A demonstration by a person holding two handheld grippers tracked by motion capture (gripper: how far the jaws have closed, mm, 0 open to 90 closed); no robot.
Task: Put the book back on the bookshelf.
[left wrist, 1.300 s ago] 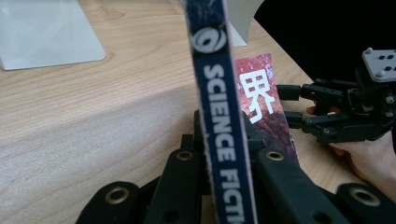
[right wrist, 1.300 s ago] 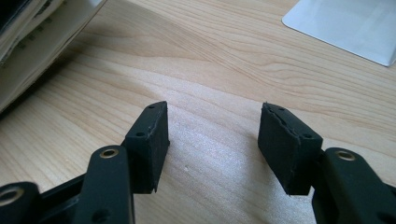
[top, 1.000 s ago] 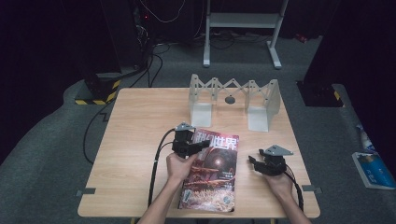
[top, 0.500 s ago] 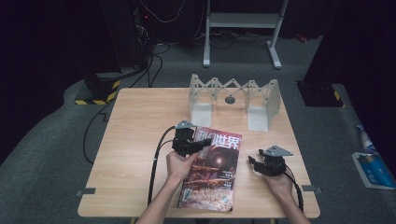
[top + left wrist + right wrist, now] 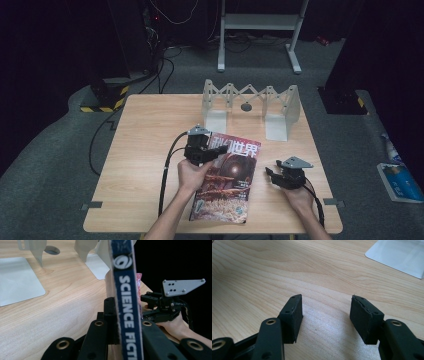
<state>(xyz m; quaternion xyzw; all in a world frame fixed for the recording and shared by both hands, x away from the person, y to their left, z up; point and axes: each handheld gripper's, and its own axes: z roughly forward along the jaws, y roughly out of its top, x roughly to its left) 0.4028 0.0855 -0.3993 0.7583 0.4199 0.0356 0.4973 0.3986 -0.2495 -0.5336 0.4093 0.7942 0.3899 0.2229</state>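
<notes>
Dark room all around, with a light wooden table [image 5: 150, 130] in the middle of the high view and a white fold-out rack [image 5: 250, 102] standing at its far edge. Going left to right: the left gripper [image 5: 202, 150] sits just left of centre, clamped on the upper-left edge of the magazine [image 5: 227, 175] — in the left gripper view the blue spine [image 5: 123, 302] runs straight up between the jaws, so that edge is lifted off the wood. The magazine's long axis runs from near the rack down toward the bottom edge of the frame, its lower end seemingly resting on the table.

Further right, the right gripper [image 5: 272, 176] rests on the table near the magazine's right edge but apart from it. Its jaws have just closed a touch, yet they stand wide with nothing but bare wood between them.

My read: the magazine lies to the left of the free gripper, so if the right side needs support, that hand is the closer one and would slide left onto that long edge.
</notes>
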